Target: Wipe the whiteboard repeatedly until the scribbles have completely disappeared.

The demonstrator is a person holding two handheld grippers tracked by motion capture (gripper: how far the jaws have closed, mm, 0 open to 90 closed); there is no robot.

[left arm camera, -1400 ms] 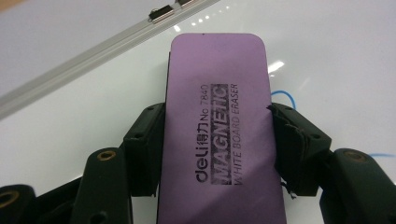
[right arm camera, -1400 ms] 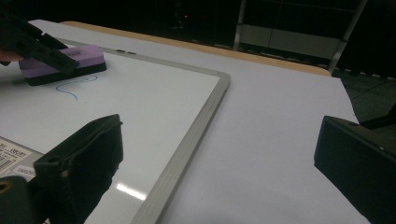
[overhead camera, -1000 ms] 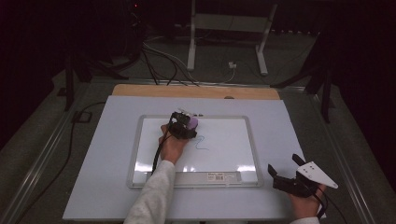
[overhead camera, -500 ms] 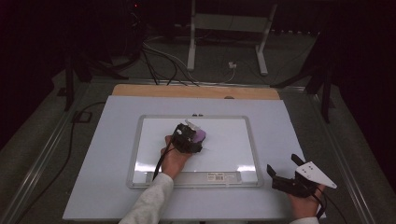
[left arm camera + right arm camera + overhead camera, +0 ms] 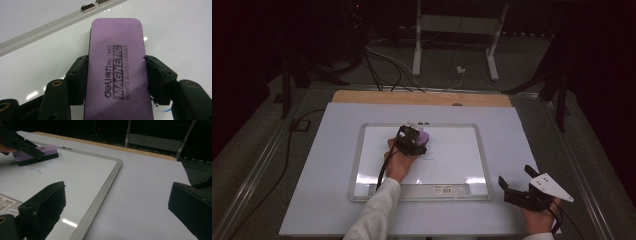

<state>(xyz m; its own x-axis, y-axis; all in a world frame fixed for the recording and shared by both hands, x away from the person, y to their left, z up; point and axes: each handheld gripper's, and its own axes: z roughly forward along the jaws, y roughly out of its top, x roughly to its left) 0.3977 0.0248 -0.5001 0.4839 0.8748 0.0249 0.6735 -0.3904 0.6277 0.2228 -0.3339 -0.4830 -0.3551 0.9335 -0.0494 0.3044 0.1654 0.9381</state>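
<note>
A purple whiteboard eraser lies flat on the whiteboard, clamped between the jaws of my left gripper. In the right gripper view the eraser rests on the board with faint blue pen marks just in front of it. My right gripper hovers off the board's lower right corner, above the table; its jaws stand wide apart and hold nothing.
The whiteboard's metal frame lies on a large white sheet over a wooden table. A label sits on the board's bottom rail. Small clips lie at the board's top edge. Cables and stand legs are behind the table.
My left gripper has slid the eraser across the board, first down and right, then back a little. The right gripper has stayed where it was.
</note>
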